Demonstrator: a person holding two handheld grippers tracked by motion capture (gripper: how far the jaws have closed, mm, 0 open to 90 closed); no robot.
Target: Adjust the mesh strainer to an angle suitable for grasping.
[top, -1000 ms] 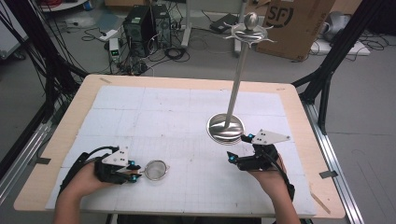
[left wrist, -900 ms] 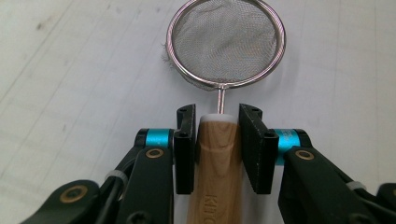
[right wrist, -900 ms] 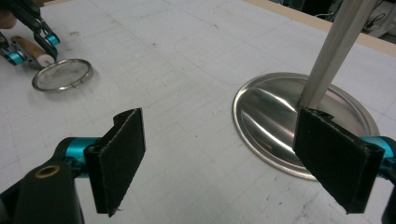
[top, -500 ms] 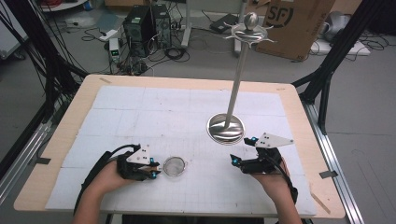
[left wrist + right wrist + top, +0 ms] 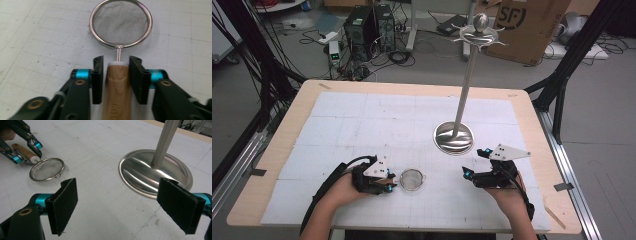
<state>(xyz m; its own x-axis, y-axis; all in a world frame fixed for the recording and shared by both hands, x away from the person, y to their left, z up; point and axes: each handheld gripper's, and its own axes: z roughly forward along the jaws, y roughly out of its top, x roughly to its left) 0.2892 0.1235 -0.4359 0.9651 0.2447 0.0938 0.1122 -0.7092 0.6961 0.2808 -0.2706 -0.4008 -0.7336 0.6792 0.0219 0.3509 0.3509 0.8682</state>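
Note:
A small steel mesh strainer [image 5: 412, 179] with a wooden handle [image 5: 117, 85] lies on the white mat near the front edge. My left gripper [image 5: 389, 181] sits just left of it. Its jaws have just been opening and now straddle the handle with a thin gap at the pads [image 5: 98, 75], so they are open. In the left gripper view the mesh bowl [image 5: 121, 23] lies straight ahead. My right gripper [image 5: 475, 162] rests at the front right, wide open and holding nothing. In the right gripper view the strainer [image 5: 47, 169] lies at upper left.
A tall steel stand with a round base [image 5: 453, 137] rises right of centre, with a hooked top [image 5: 479, 32]. Its base [image 5: 150, 172] lies just ahead of my right gripper. The wooden table edge [image 5: 532, 125] borders the mat. Cables and boxes lie on the floor behind.
My left hand has slid to the right along the front of the mat, and the strainer has moved with it. The right hand has stayed about where it was.

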